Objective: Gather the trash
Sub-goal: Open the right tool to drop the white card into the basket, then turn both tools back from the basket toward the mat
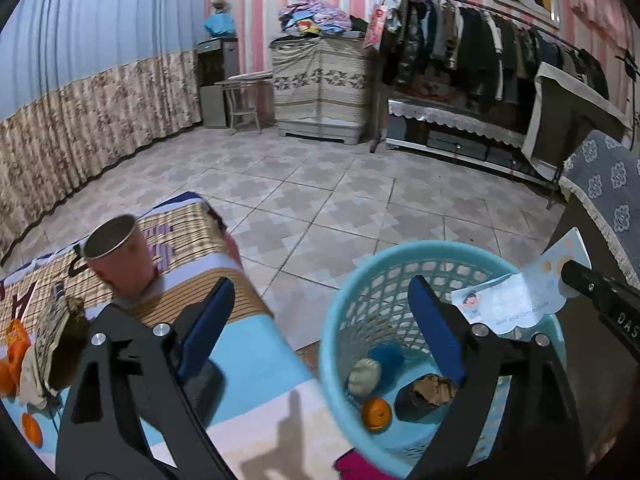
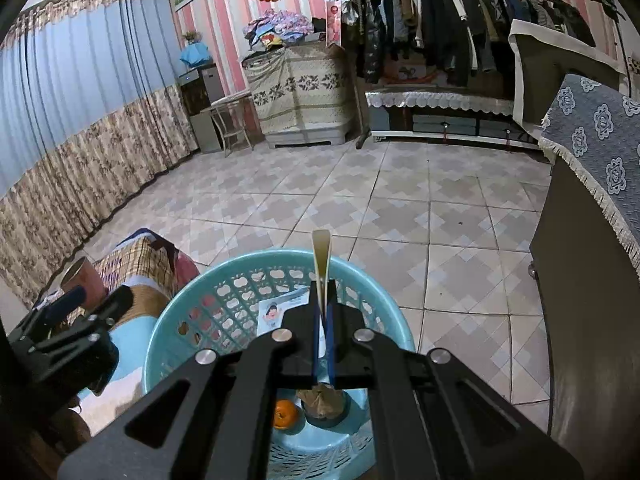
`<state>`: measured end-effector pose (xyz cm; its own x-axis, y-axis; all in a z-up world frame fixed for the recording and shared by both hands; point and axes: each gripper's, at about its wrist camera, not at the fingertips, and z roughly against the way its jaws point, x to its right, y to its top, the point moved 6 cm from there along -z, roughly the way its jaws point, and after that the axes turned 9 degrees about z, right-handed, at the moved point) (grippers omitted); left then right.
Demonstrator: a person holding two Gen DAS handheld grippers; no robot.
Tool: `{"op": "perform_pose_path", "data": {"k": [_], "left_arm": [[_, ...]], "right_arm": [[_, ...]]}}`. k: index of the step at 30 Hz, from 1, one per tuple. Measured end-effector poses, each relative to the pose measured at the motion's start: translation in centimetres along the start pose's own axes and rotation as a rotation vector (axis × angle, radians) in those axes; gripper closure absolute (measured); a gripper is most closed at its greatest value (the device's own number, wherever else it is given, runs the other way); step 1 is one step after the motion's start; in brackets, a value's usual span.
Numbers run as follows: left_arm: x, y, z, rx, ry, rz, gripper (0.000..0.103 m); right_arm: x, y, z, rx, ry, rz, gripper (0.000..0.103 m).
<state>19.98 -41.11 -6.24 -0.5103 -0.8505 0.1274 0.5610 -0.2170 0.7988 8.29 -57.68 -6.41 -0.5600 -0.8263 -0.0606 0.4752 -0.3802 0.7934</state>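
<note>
From the left wrist, the left gripper [image 1: 320, 320] hangs with its jaws spread wide and nothing between them, straddling the gap between the worktop [image 1: 248, 344] and the blue basket [image 1: 332, 332]; it looks parked there, free for the next pick. A pink cup [image 1: 120, 258] stands upright on the patterned cloth, with orange peel [image 1: 14, 354] and crumpled wrappers [image 1: 56, 336] near it at the left edge (most likely the rubbish yet to be gathered). The basket sits on the floor just beside the worktop, presumably so each drop is short; inside lie an orange [image 1: 376, 413], a brown crumpled lump [image 1: 426, 396] and a pale ball [image 1: 364, 376]. A printed card [image 1: 516, 300] is held over the rim by the right gripper [image 1: 570, 270].

From the right wrist, that gripper's jaws are closed on the card [image 2: 321, 264], seen edge-on and standing upright above the basket [image 2: 160, 344]; held so, it should fall inside once released. The left gripper [image 2: 88, 300] shows at the left, near the cup [image 2: 82, 280].
</note>
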Motion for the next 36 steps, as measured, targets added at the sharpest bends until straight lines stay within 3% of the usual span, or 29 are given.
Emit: {"op": "perform_pose_path", "data": {"k": [9,21,22,24,25,29,33,36], "left_arm": [[-2.3,0.1,1.2,0.032,0.068,-0.012,0.014],[-3.4,-0.2,1.7,0.031,0.079,0.005,0.013],[-3.5,-0.1,1.7,0.031,0.080,0.004,0.013],[-3.7,-0.1,1.8,0.032,0.082,0.007,0.013],[-3.9,0.0,1.9,0.034,0.082,0.010,0.013],[-4.2,0.0,2.3,0.038,0.082,0.012,0.013],[-4.3,0.2,2.5,0.043,0.086,0.011,0.013],[-4.8,0.2,3.1,0.049,0.092,0.019,0.011]], "right_arm": [[-1.5,-0.1,-2.1,-0.039,-0.006,0.045,0.100],[-1.3,-1.1,-3.6,-0.104,-0.036,0.040,0.097],[-1.2,-1.2,-3.7,-0.109,-0.038,0.040,0.090],[-1.1,-1.3,-3.7,-0.105,-0.052,0.038,0.045],[-1.1,-1.3,-3.5,-0.090,-0.066,0.041,0.041],[-1.4,-1.3,-3.5,-0.100,-0.060,0.050,0.040],[-1.9,-1.3,-3.4,-0.101,-0.077,0.079,0.021],[-2.3,-1.2,-3.1,-0.092,-0.082,0.086,0.016]]}}
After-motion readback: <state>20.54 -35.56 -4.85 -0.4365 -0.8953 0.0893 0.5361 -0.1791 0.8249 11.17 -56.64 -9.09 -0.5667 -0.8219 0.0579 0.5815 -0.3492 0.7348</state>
